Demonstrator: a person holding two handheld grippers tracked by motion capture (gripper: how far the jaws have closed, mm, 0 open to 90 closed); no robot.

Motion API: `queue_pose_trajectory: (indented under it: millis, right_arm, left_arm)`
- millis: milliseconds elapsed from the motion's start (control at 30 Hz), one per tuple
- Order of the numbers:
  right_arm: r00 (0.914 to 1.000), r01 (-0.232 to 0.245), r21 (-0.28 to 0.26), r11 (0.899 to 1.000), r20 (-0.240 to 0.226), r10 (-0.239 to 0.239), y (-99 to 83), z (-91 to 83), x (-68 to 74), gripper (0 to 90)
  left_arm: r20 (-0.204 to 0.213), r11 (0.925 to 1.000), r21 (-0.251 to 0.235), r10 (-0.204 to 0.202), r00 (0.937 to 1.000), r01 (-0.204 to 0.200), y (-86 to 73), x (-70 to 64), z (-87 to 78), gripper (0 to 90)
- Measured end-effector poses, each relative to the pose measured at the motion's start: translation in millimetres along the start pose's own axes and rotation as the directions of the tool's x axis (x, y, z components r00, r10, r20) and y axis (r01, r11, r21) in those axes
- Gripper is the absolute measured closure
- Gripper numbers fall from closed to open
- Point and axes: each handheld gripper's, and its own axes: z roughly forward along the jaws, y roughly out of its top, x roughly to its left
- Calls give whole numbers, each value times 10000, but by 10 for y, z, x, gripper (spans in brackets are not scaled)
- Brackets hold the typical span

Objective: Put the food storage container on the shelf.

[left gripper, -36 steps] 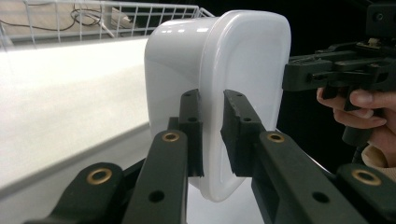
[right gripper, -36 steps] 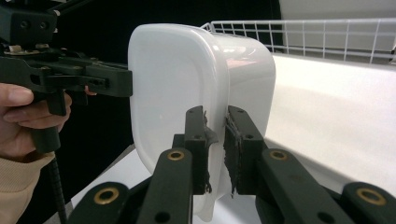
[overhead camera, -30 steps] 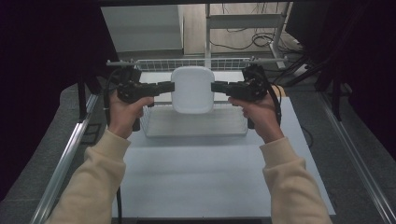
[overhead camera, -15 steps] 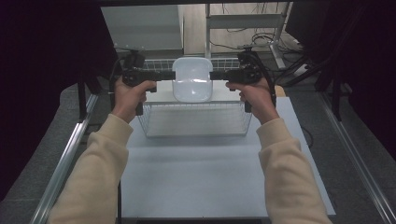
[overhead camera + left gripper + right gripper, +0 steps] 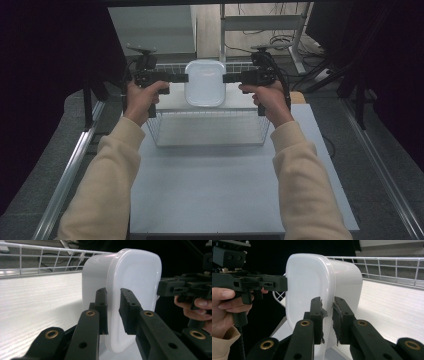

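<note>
A white plastic container (image 5: 205,82) is held on edge between both grippers, over the far half of a wire basket (image 5: 210,113). My left gripper (image 5: 186,78) is shut on its left rim and my right gripper (image 5: 224,78) on its right rim. In the left gripper view the container (image 5: 135,277) has its rim pinched by the left gripper (image 5: 113,293), with the other gripper (image 5: 180,287) beyond. In the right gripper view the right gripper (image 5: 327,303) clamps the rim of the container (image 5: 309,282). I cannot tell whether its lower edge touches the basket floor.
The basket stands at the far end of a white table (image 5: 225,190), and its wire rim (image 5: 50,257) runs behind the container. Metal rails (image 5: 70,170) flank the table. A shelf frame and cables (image 5: 280,40) lie beyond the basket.
Both hands have carried the container away from the person, toward the basket's far side. Both grippers have stayed shut on its rim.
</note>
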Motion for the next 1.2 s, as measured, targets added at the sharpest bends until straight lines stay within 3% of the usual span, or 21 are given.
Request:
queue_pose_trajectory:
  millis: [133, 267, 367, 533, 567, 633, 700, 867, 933, 967, 1033, 1133, 1200]
  right_arm:
    - [9968, -796, 81, 9968, -30, 796, 45, 57, -96, 749]
    - [9919, -1249, 285, 9918, 250, 1242, 40, 172, -161, 687]
    - [9849, -1733, 290, 9844, 34, 1733, 33, 219, -220, 676]
    - [9783, -2071, 193, 9781, -53, 2073, 27, 252, -271, 662]
    - [9767, -2144, 94, 9767, 104, 2143, 22, 270, -291, 662]
    - [9776, -2084, 59, 9780, 308, 2081, 17, 288, -310, 667]
    - [9738, -2268, -56, 9739, 163, 2269, 12, 298, -338, 668]
    - [9763, -2157, -210, 9762, 118, 2159, 9, 307, -356, 668]
    - [9793, -2025, -404, 9784, -16, 2026, 8, 305, -358, 586]
    - [9794, -2019, -482, 9782, -134, 2015, 10, 294, -354, 526]
    - [9843, -1765, -606, 9824, -49, 1765, 12, 246, -327, 426]
    - [9891, -1468, -940, 9847, -8, 1474, 0, 147, -279, 393]
    - [9959, -896, -1136, 9895, -11, 901, -26, -9, -198, 345]
  left_arm:
    - [324, 9970, -86, -760, 9966, 763, 36, 94, 64, 771]
    - [246, 9930, 22, -1179, 9927, 1179, 48, 171, 143, 733]
    - [371, 9885, 34, -1512, 9878, 1512, 46, 246, 177, 722]
    - [429, 9863, 2, -1648, 9854, 1649, 43, 292, 220, 710]
    - [383, 9853, 75, -1709, 9845, 1707, 34, 301, 249, 691]
    - [294, 9853, 95, -1706, 9849, 1704, 18, 311, 280, 665]
    - [349, 9849, 4, -1733, 9843, 1733, 8, 318, 289, 654]
    - [468, 9872, -46, -1593, 9861, 1596, 3, 314, 303, 583]
    - [798, 9870, -266, -1559, 9845, 1585, 2, 289, 272, 501]
    - [767, 9896, -285, -1383, 9874, 1408, 3, 266, 243, 453]
    - [388, 9951, -375, -905, 9951, 919, 8, 192, 172, 364]
    - [359, 9959, -527, -719, 9968, 738, 3, 139, 75, 307]
    - [149, 9973, -670, -289, 9995, 298, -36, 56, -67, 292]
